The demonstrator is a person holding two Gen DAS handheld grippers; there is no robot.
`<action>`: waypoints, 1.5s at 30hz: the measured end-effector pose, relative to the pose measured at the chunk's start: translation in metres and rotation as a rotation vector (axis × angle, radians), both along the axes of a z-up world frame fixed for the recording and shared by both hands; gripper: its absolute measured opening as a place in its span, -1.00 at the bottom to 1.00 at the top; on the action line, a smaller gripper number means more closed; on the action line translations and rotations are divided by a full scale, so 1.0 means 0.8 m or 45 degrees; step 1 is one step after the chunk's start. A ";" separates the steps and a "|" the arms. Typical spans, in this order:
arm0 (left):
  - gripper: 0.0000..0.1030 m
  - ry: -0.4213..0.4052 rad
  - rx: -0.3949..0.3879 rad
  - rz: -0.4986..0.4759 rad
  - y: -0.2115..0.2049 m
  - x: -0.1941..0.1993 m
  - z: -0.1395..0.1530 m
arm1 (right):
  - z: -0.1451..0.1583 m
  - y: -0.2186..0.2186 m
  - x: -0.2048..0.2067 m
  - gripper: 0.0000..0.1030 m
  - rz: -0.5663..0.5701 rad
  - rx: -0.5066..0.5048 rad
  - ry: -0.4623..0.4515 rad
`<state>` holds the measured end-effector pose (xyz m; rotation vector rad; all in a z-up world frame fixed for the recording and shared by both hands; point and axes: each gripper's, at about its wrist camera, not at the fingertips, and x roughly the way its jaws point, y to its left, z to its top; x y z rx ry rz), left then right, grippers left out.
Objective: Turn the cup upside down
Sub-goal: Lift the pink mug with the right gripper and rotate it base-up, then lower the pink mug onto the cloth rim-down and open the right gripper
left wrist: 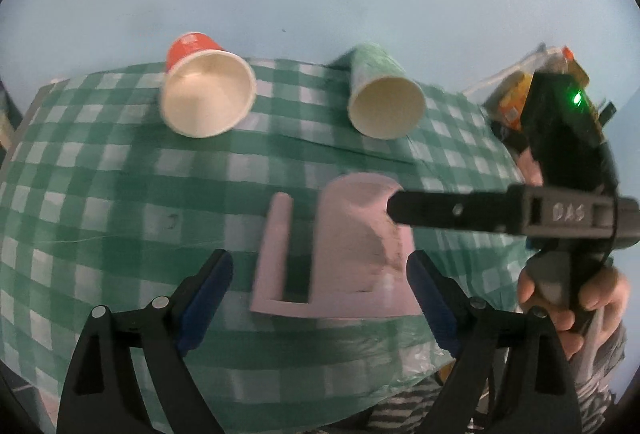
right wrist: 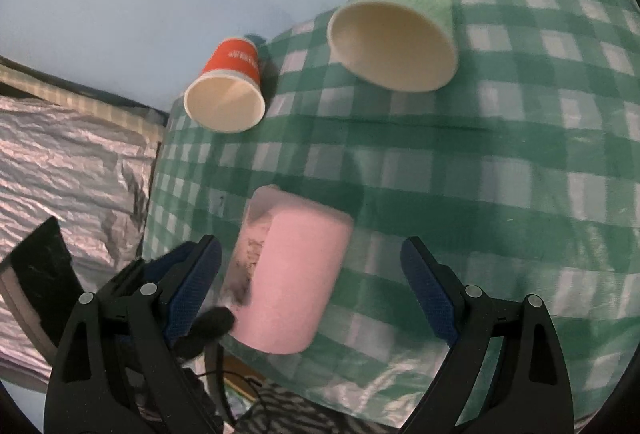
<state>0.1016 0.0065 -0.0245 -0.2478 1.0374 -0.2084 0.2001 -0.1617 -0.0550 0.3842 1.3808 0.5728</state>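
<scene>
A pink mug with a square handle stands upside down on the green checked tablecloth, near the front edge. My left gripper is open, its fingers on either side of the mug and apart from it. My right gripper is open too, with the mug between its fingers and untouched. One right finger reaches in from the right, in front of the mug's top.
A red paper cup and a green paper cup lie on their sides at the back of the table, mouths toward me. Crinkled silver sheeting lies left of the table. A pale blue wall stands behind.
</scene>
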 end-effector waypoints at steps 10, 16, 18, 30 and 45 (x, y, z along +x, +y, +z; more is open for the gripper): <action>0.75 0.009 0.013 0.148 0.055 0.006 -0.023 | -0.024 0.033 0.006 0.78 0.042 -0.035 0.101; 0.75 0.037 -0.010 0.171 0.066 0.014 -0.042 | -0.031 0.041 0.010 0.78 0.050 -0.064 0.143; 0.75 0.040 -0.019 0.173 0.066 0.015 -0.045 | -0.036 0.042 0.012 0.77 0.051 -0.067 0.167; 0.74 -0.014 0.003 0.210 0.069 0.009 -0.036 | -0.017 0.031 0.000 0.44 0.063 0.002 0.025; 0.75 -0.145 0.130 0.248 0.056 -0.020 -0.014 | 0.067 0.047 -0.075 0.43 0.091 -0.366 -0.802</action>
